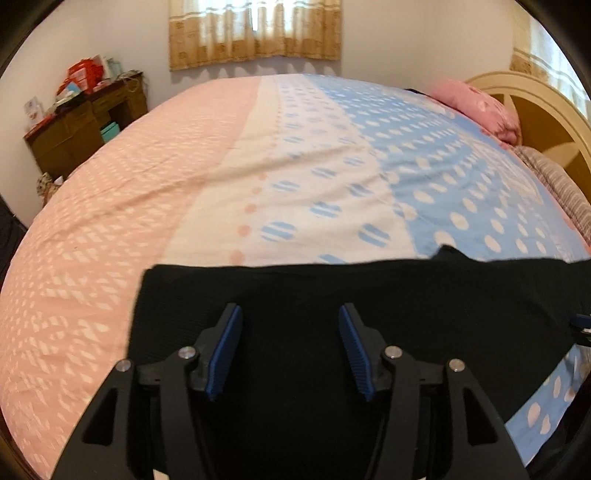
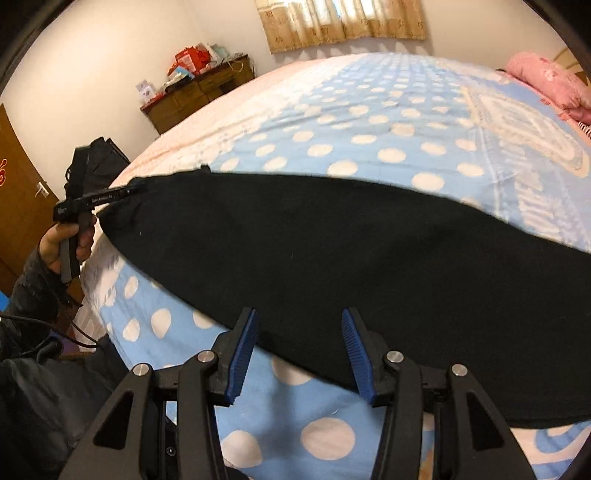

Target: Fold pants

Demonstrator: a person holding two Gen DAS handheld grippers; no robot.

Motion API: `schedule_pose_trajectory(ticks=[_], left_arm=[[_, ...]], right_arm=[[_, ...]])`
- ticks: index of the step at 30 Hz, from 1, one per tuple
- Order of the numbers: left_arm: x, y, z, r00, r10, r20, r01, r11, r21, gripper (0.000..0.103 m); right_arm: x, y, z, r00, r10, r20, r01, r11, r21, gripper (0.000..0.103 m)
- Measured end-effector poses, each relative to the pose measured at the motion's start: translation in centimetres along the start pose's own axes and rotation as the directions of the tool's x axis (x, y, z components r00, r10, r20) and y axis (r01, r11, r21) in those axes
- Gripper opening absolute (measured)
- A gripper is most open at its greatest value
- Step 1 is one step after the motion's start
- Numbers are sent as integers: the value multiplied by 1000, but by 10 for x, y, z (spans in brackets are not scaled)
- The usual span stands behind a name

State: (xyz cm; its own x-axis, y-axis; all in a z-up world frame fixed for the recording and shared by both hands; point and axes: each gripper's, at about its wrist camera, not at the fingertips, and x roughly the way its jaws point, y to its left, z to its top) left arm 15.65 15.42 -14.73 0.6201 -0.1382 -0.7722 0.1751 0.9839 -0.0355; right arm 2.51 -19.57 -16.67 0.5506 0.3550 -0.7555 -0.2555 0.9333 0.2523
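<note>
Black pants (image 2: 332,240) lie flat in a long band across the near side of the bed. In the left wrist view the pants (image 1: 332,291) fill the space under my left gripper (image 1: 290,310), which is open with its blue pads (image 1: 225,350) apart above one end of the cloth. My right gripper (image 2: 299,315) is open too and hangs over the pants' near edge, its pads not pressing on the cloth. In the right wrist view a hand (image 2: 62,240) holds the left gripper (image 2: 127,191) at the pants' far left end.
The bed sheet (image 1: 184,177) is pink, white and blue with dots. A pink pillow (image 1: 476,103) and a cream headboard (image 1: 546,122) are at the right. A cluttered wooden desk (image 1: 85,125) stands by the far wall under a curtain (image 1: 255,33). A brown door (image 2: 18,199) is at the left.
</note>
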Motion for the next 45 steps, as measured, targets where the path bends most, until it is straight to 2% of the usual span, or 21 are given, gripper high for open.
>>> schedule_pose_trajectory(ticks=[8,11,13,19,23,26,29,38,39,42,45], left_arm=[[-9,18,-5,1000,-6,18,6,1000,-10,58],[-17,15,-4,998,32,59,-33,999,19,62],[-18,18,-3,996,56,69,-57,998,17,67],[-10,46,-4,998,45,43,-42,996,-80,68],[-4,48,-6,997,60,46,-57,996,-63,68],[-2,45,-6,997,55,50,-53,997,-48,76],[-1,43,-7,997,56,52,-54,998,-39,78],[-3,44,-10,997,21,75,-18,999,-41,86],[-3,43,-10,997,21,74,-18,999,-38,87],[-2,41,-10,997,25,72,-23,999,-26,89],[-1,40,-10,997,27,71,-25,999,-26,89]], right_arm=[[-3,3,50,999,5,44,-4,1000,-25,50],[4,10,75,998,13,60,-11,999,-41,50],[10,16,90,997,29,68,-26,999,-42,50],[43,36,134,990,129,64,-129,992,3,50],[75,53,160,985,171,39,-172,985,32,50],[100,63,174,982,191,14,-191,980,60,50],[131,74,185,973,229,-20,-226,968,107,50],[206,94,184,941,304,-146,-272,940,206,49],[210,97,183,936,317,-154,-283,937,206,44],[212,105,178,938,313,-151,-283,940,190,17],[204,102,179,948,299,-106,-275,942,194,8]])
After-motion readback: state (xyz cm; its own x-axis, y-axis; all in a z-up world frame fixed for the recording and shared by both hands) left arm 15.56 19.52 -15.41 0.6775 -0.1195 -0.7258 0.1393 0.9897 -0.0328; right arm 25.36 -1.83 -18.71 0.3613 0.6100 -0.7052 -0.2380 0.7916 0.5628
